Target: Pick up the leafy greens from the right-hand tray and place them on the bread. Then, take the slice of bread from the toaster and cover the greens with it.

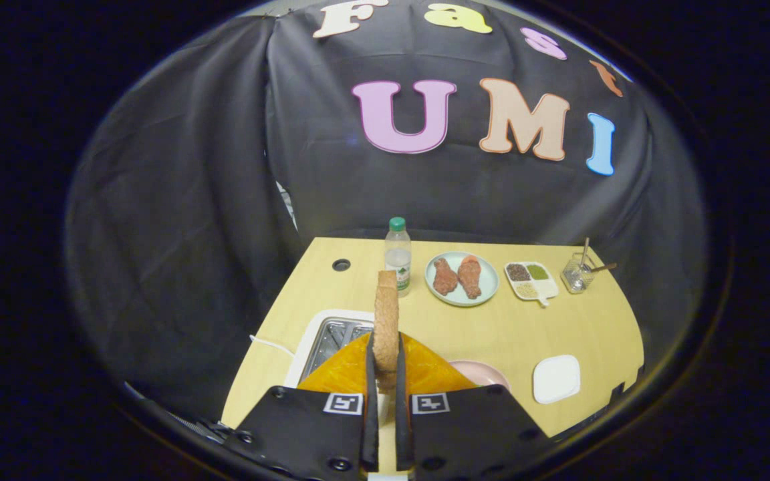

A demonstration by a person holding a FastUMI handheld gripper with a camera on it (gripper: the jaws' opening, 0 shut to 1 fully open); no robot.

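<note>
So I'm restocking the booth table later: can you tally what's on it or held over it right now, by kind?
Bread slice, upright, gripped between the fingers: 1
Toaster: 1
Bottle: 1
Round plates, one with meat, one pink: 2
Divided dish of seeds: 1
Glass jar with utensils: 1
White square tray: 1
Total: 8

readable text: none | bottle (pixel 398 256) label: showing a green mark, print too small to read | gripper (pixel 385 374) tags: two square black-and-white coded markers sitting on the finger bases, carrying no letters or numbers | fingers (pixel 369 394): pressing on the bread slice (pixel 386 321) from both sides
</note>
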